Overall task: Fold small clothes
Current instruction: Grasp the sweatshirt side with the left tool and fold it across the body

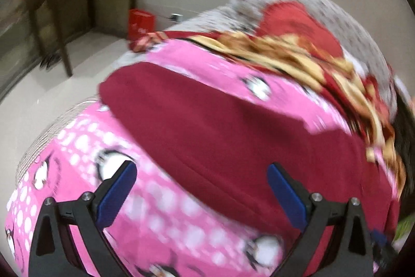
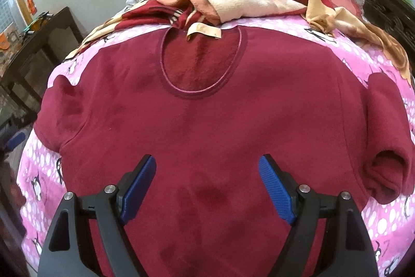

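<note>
Both tools gaping, left tool (image 1: 202, 169), right tool (image 2: 207, 162), above maroon sweater (image 2: 207, 121), pink sheet (image 2: 44, 168)

**Both grippers spread wide, holding nothing**

The left gripper (image 1: 202, 183) has its blue-padded fingers (image 1: 118, 195) set well apart, nothing between them. The right gripper (image 2: 207, 178) matches it, its blue pads (image 2: 277, 190) likewise wide apart and gripping nothing.
</note>
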A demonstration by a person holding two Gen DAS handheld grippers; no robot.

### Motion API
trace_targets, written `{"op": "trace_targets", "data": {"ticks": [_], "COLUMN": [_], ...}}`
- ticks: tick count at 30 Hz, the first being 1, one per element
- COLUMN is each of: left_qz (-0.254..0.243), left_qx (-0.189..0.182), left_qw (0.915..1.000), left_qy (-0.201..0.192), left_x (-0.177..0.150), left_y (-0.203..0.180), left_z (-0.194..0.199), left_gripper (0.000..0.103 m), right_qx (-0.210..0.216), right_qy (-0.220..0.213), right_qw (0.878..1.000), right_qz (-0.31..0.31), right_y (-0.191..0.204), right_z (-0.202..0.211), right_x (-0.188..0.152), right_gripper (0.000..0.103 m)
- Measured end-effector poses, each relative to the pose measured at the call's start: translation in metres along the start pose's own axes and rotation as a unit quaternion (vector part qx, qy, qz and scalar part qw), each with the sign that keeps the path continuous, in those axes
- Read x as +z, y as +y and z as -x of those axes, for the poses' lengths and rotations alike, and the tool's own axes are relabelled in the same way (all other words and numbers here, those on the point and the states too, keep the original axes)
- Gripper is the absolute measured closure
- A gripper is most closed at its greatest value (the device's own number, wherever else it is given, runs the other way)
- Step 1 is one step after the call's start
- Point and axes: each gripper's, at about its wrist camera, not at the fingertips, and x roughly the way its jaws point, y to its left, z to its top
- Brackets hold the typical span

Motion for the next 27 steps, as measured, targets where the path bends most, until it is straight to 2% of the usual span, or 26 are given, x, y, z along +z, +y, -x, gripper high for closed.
{"op": "trace_targets", "data": {"ticks": [2,6,9,12,13,14,16,19,22,25,27], "left_qz": [0.029,0.075,0.119,0.147,0.146,0.143,0.137,0.114,0.060,-0.012,-0.067], "left_qx": [0.009,0.026,0.015,0.006,0.005,0.012,0.003,-0.026,-0.070,-0.125,-0.161], "left_qw": [0.9995,0.9962,0.9911,0.9883,0.9882,0.9883,0.9894,0.9929,0.9955,0.9912,0.9837], "left_qy": [0.008,0.038,0.057,0.042,0.046,0.052,0.048,0.019,-0.019,-0.041,-0.045], "left_x": [0.012,0.030,0.038,0.044,0.046,0.048,0.051,0.053,0.049,0.034,0.014], "left_y": [0.020,0.053,0.074,0.082,0.081,0.079,0.075,0.051,0.007,-0.055,-0.100], "left_z": [-0.010,-0.041,-0.064,-0.069,-0.072,-0.073,-0.065,-0.033,0.014,0.055,0.075], "left_gripper": [0.015,0.026,0.033,0.053,0.074,0.087,0.095,0.095,0.095,0.095,0.095], "right_qx": [0.007,0.011,0.007,0.006,0.006,0.005,0.006,0.002,-0.004,-0.002,-0.008], "right_qy": [-0.002,0.003,0.006,0.008,0.007,0.007,0.005,-0.002,-0.005,0.000,-0.004], "right_qw": [1.000,1.000,1.000,1.000,1.000,1.000,1.000,1.000,1.000,0.999,0.998], "right_qz": [-0.005,-0.004,0.002,0.000,-0.002,-0.005,-0.007,-0.011,-0.029,-0.049,-0.055], "right_y": [0.000,0.003,0.005,0.003,0.002,0.001,-0.002,-0.009,-0.022,-0.035,-0.043], "right_z": [0.001,-0.001,-0.002,-0.003,-0.003,-0.002,-0.001,0.004,0.004,0.005,0.009], "right_x": [0.000,0.001,0.001,0.001,0.001,0.001,0.001,0.002,0.000,-0.003,-0.005], "right_gripper": [0.000,0.000,0.000,0.000,0.000,0.000,0.000,0.000,0.000,0.000,0.000]}}
